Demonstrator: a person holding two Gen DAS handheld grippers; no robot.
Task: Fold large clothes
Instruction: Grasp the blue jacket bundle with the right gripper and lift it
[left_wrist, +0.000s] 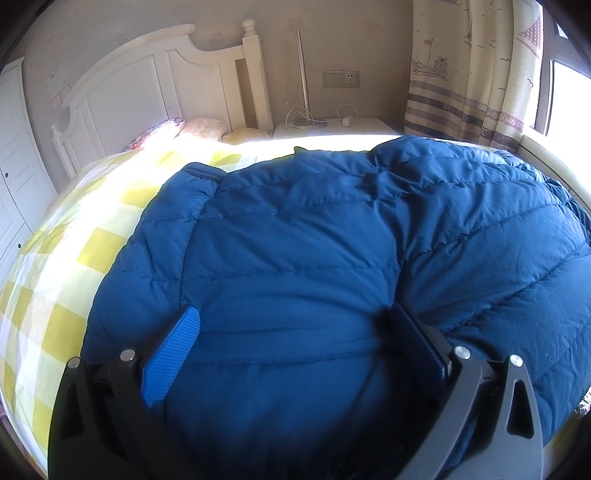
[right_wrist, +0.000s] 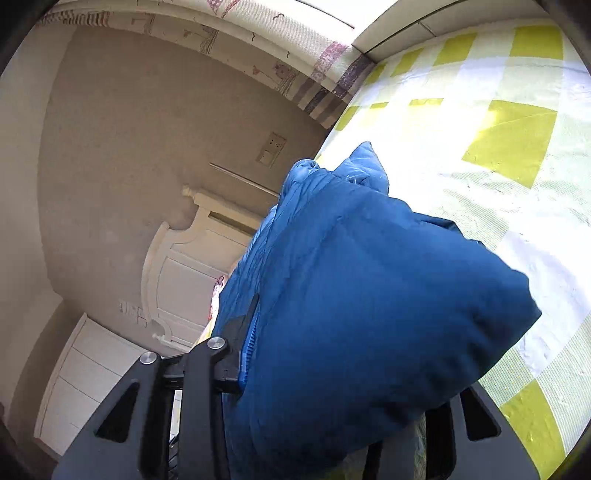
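Observation:
A large blue quilted down jacket (left_wrist: 332, 229) lies spread on the bed's yellow-and-white checked sheet (left_wrist: 74, 236). My left gripper (left_wrist: 295, 325) is down on its near edge with a bulge of the fabric between the two fingers; the blue pad of the left finger (left_wrist: 173, 354) shows, and the right finger presses into a fold. My right gripper (right_wrist: 325, 350) is turned sideways and clamps a thick bunched fold of the same jacket (right_wrist: 369, 302), lifted above the sheet (right_wrist: 480, 155). The jacket hides the right finger.
A white headboard (left_wrist: 155, 81) and pillows (left_wrist: 199, 129) stand at the far end of the bed. A white nightstand (left_wrist: 332, 125) with a lamp pole and cables is beside it. Curtains (left_wrist: 472, 70) and a window are at right, a white wardrobe (left_wrist: 14, 173) at left.

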